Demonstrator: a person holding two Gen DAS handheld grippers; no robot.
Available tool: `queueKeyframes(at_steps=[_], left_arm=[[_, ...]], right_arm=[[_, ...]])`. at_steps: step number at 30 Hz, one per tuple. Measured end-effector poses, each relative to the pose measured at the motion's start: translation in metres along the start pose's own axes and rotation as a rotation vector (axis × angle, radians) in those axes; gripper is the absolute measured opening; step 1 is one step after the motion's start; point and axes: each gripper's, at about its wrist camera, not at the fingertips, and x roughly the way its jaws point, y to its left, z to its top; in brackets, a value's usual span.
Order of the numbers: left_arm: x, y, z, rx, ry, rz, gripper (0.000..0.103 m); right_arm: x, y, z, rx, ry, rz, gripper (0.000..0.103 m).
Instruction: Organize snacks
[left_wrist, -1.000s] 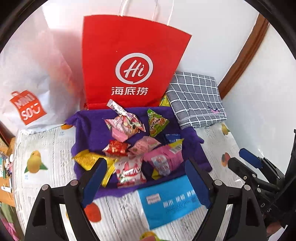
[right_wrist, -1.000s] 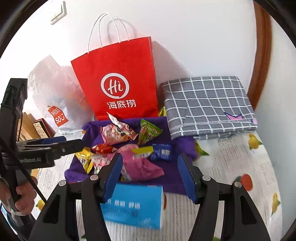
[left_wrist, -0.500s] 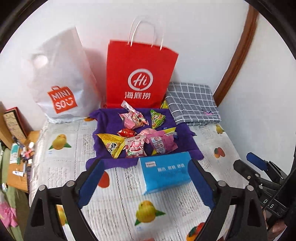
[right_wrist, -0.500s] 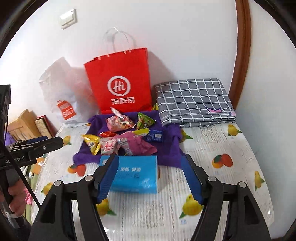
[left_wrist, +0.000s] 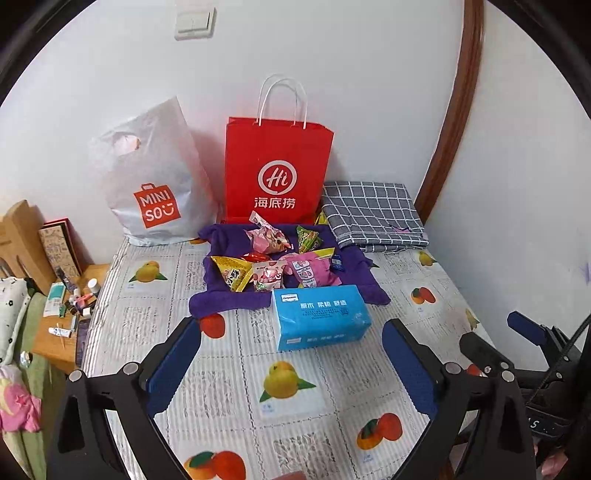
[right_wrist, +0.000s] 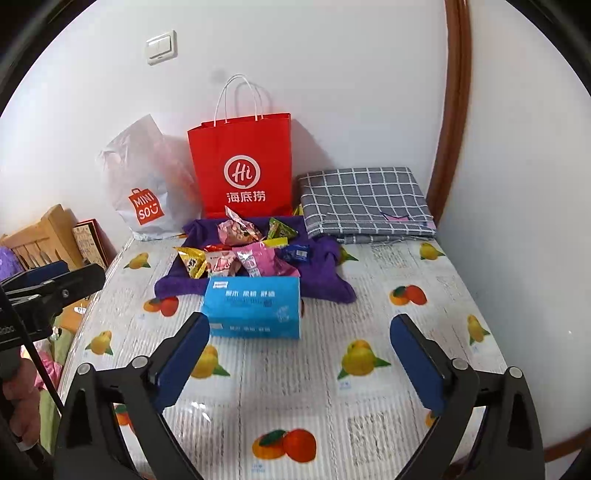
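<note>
Several snack packets (left_wrist: 273, 260) (right_wrist: 243, 254) lie in a pile on a purple cloth (left_wrist: 225, 297) (right_wrist: 325, 282) at the far middle of the table. A blue tissue pack (left_wrist: 319, 317) (right_wrist: 255, 310) lies just in front of the cloth. My left gripper (left_wrist: 291, 363) is open and empty, held above the table well short of the tissue pack. My right gripper (right_wrist: 299, 360) is open and empty too, level with the left one. Each gripper shows at the edge of the other's view.
A red paper bag (left_wrist: 277, 173) (right_wrist: 242, 168) and a white Miniso bag (left_wrist: 153, 184) (right_wrist: 147, 192) stand against the wall behind the snacks. A folded grey checked cloth (left_wrist: 373, 214) (right_wrist: 365, 201) lies at the back right. A cluttered wooden stand (left_wrist: 62, 317) is left of the table.
Both grippers have pulled back and up from the snack pile, so the whole table now shows. Both stay open and empty. Nothing on the table moved.
</note>
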Motion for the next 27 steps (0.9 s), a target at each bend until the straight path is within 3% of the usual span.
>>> queueKeyframes(at_steps=[13,27], left_arm=[[-0.036,-0.021,-0.036,0.000,-0.062,0.079,0.100],[-0.047,-0.027,-0.046,0.004,-0.063,0.070,0.100]], right_arm=[[-0.047,-0.005,-0.029,-0.003,-0.050,-0.021,0.101],[-0.060,-0.009,-0.042,0.019,-0.054,-0.016,0.101]])
